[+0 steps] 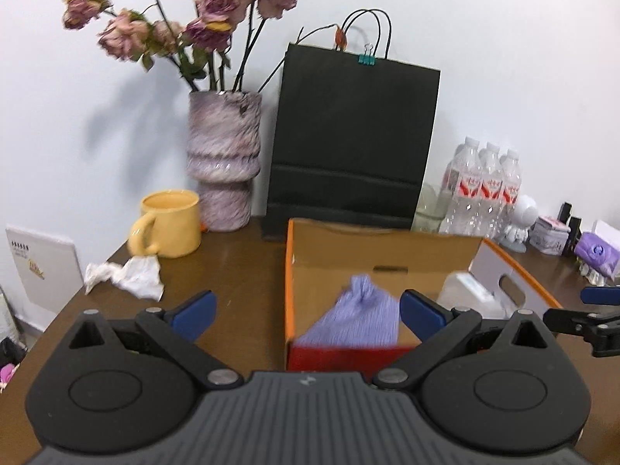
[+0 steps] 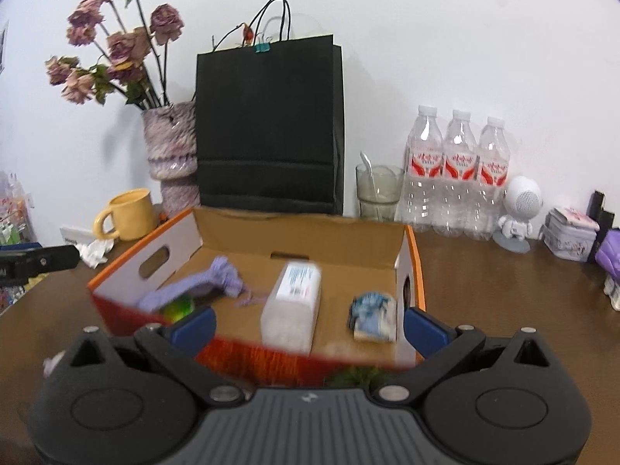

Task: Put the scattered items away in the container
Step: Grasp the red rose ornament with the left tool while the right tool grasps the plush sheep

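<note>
An open cardboard box (image 1: pixel 288 271) with an orange rim stands on the brown table, right in front of both grippers. In the right wrist view the box (image 2: pixel 166 255) holds a purple knitted pouch (image 2: pixel 209 283) over something green (image 2: pixel 178 308), a clear plastic container (image 2: pixel 294 302) with a label, and a blue-white packet (image 2: pixel 374 316). My left gripper (image 1: pixel 306 312) is open at the box's near left corner, with the blurred pouch (image 1: pixel 356 314) beyond its fingers. My right gripper (image 2: pixel 309 329) is open and empty over the near wall. A crumpled tissue (image 1: pixel 128 275) lies left of the box.
Behind the box are a yellow mug (image 1: pixel 170 224), a vase of dried roses (image 1: pixel 223 162), a black paper bag (image 1: pixel 348 143), a glass (image 2: pixel 378 192), three water bottles (image 2: pixel 457 174), a white figurine (image 2: pixel 519 209) and a tin (image 2: pixel 569 236). Something green (image 2: pixel 360 376) lies by the near wall.
</note>
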Demonstrator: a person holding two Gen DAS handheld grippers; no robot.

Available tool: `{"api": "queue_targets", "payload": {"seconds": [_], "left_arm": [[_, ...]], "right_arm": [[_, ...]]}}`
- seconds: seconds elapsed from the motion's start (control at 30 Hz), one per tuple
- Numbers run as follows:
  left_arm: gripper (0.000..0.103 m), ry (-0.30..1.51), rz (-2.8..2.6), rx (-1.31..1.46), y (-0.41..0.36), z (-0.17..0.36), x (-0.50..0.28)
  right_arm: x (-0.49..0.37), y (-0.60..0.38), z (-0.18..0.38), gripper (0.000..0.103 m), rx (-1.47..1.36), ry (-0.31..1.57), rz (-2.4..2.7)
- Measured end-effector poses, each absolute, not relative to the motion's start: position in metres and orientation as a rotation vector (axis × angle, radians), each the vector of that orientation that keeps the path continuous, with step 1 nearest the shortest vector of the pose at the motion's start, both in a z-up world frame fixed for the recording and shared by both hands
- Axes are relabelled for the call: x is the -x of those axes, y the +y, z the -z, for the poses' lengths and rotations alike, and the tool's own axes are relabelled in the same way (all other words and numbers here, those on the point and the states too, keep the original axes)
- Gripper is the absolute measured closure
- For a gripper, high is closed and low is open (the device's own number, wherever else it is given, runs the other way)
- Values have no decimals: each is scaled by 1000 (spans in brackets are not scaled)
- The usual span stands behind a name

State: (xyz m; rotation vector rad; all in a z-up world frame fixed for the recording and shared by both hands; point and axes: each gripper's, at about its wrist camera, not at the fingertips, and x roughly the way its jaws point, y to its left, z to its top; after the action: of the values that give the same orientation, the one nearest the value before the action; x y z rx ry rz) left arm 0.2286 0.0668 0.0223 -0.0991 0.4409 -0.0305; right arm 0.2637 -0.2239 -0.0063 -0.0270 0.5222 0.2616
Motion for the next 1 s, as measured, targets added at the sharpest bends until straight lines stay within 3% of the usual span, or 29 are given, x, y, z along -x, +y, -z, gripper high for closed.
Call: {"api": "queue_targets", "payload": {"seconds": [0.47, 0.9, 1.0], "left_arm": [[0, 507, 156, 196, 38, 16, -151], [1, 579, 119, 192, 25, 33, -163], [7, 591, 108, 188, 25, 37, -173]], "right_arm": [[-173, -208, 54, 0, 17, 583, -282], [-166, -187, 64, 0, 49, 603, -276], [-171, -183, 67, 0, 67, 599, -271]]}}
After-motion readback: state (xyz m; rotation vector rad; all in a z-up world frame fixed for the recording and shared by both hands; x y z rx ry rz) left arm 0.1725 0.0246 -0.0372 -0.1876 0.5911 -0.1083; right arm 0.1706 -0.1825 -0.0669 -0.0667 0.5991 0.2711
